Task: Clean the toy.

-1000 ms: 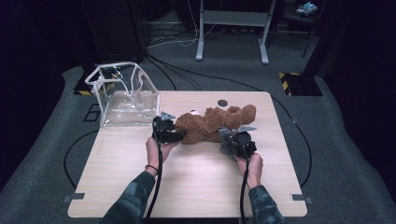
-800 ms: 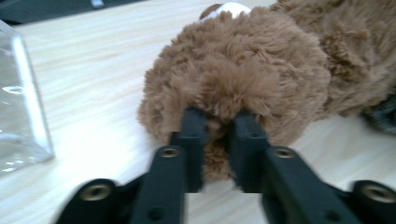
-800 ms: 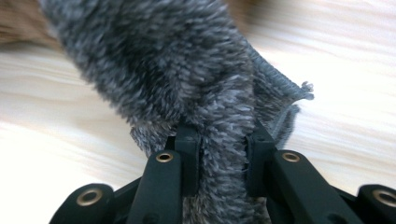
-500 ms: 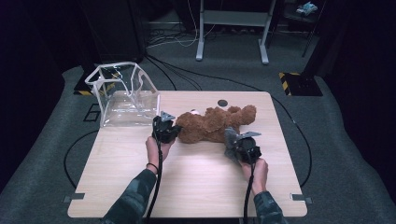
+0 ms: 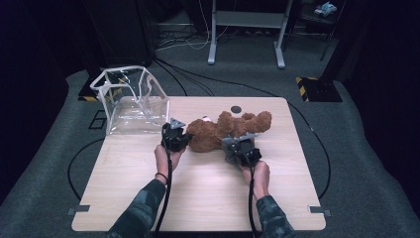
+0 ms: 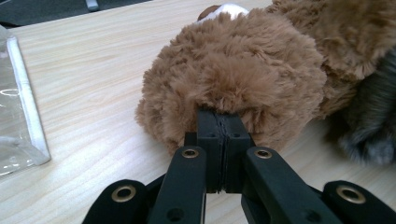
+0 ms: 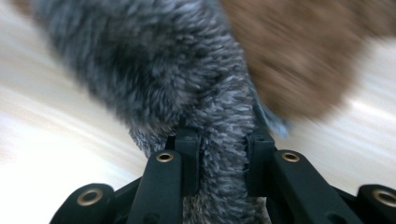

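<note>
A brown plush teddy bear (image 5: 218, 131) lies on its side in the middle of the wooden table (image 5: 198, 198). My left gripper (image 5: 182, 139) is at the bear's left end, its jaws shut tight on a tuft of brown fur (image 6: 243, 70). My right gripper (image 5: 238, 145) is at the bear's near right side, shut on a strip of grey fur (image 7: 177, 70) that lies against the brown fur (image 7: 299, 51). The grey fur (image 6: 373, 121) also shows beside the bear in the left gripper view. I cannot tell whether it is part of the bear.
A clear plastic bag (image 5: 131, 101) with white edging stands open at the table's back left corner, close to my left gripper; its edge (image 6: 28, 121) is seen in the left gripper view. A small black disc (image 5: 236, 109) sits behind the bear. Cables cross the floor beyond.
My right gripper first slid a little right, then came back left toward the bear's middle with the grey fur in it. The left hand stayed put at the bear's left end.
</note>
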